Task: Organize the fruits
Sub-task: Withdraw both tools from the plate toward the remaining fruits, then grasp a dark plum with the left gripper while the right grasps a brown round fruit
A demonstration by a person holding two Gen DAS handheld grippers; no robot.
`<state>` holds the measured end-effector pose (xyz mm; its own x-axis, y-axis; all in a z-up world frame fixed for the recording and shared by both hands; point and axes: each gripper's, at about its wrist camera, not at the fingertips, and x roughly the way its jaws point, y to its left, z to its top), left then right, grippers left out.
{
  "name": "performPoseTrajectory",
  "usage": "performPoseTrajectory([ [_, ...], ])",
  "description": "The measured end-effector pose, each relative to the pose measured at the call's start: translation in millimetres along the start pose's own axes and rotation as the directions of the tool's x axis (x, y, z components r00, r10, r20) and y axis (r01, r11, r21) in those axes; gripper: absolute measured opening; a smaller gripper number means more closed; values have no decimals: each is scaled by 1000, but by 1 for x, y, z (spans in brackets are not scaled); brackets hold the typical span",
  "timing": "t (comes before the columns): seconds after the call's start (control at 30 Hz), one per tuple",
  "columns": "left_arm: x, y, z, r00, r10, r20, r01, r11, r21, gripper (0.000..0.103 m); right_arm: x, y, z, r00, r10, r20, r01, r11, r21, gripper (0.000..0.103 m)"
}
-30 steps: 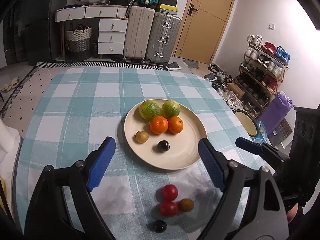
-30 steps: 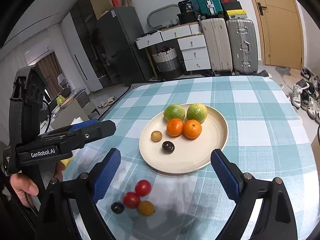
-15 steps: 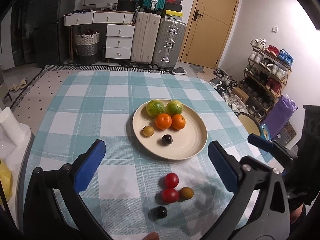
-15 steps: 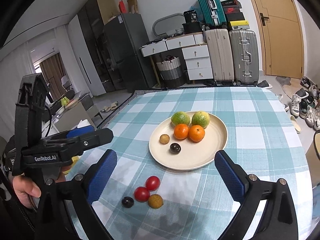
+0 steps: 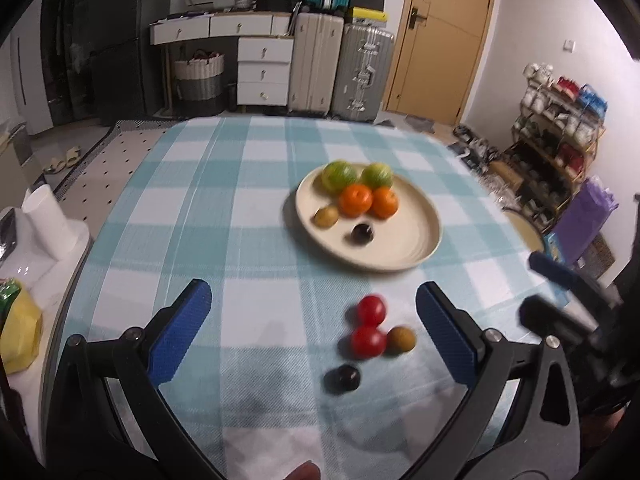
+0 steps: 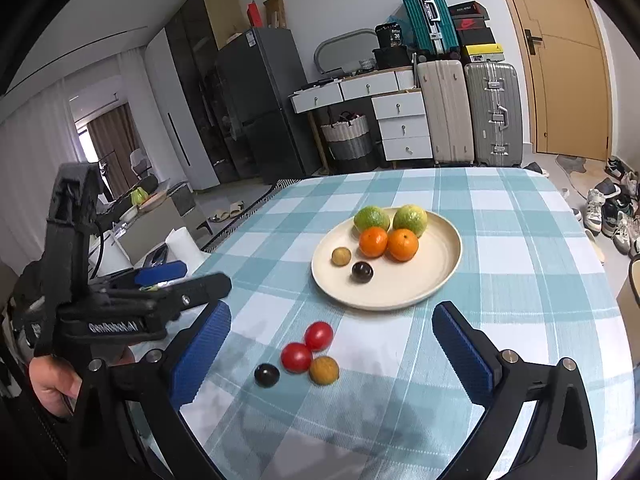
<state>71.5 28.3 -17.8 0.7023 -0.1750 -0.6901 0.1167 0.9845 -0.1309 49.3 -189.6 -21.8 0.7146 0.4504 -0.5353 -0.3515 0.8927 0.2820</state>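
A cream plate (image 5: 416,236) (image 6: 436,276) on the checked tablecloth holds two green citrus (image 6: 371,218), two oranges (image 6: 402,244), a small brown fruit (image 6: 341,256) and a dark fruit (image 6: 362,271). Nearer me, loose on the cloth, lie two red tomatoes (image 5: 371,310) (image 6: 296,357), a brown fruit (image 5: 401,338) (image 6: 324,369) and a dark fruit (image 5: 346,377) (image 6: 267,374). My left gripper (image 5: 312,334) is open and empty above the cloth, left of the loose fruits. My right gripper (image 6: 332,356) is open and empty, with the loose fruits between its fingers.
The left gripper's body (image 6: 120,312) shows at the left of the right wrist view; the right one (image 5: 568,304) at the right of the left view. A side table with a white cup (image 5: 44,220) stands left of the table. Suitcases, drawers and a shoe rack stand behind.
Both grippers have drawn back and risen from the table; the plate and loose fruits look farther away. The left view has swung left and is blurred. Nothing was picked up.
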Motion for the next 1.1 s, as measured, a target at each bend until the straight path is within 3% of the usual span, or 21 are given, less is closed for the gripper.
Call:
performPoseTrajectory([
  [0.33,33,3,-48,992,-1,-123,5,999,34,102,5,0,-19,999,20,-48,-21,1000,-6,103],
  [0.63,57,10,-68,978,-50,-200,48,999,-15,102,11,-3,-38,995,28,-93,-28,1000,-6,103],
  [0.93,70,-10,-73,980,65,-186,-42,991,129,101,17,-11,-40,993,22,-114,-19,1000,23,103],
  [1.0,70,-13,-73,981,61,-184,-35,989,141,98,17,-12,-41,993,20,-117,-17,1000,25,103],
  [1.1,73,-16,-72,979,39,-200,-8,987,158,74,17,-13,-41,993,20,-118,-16,999,29,103],
])
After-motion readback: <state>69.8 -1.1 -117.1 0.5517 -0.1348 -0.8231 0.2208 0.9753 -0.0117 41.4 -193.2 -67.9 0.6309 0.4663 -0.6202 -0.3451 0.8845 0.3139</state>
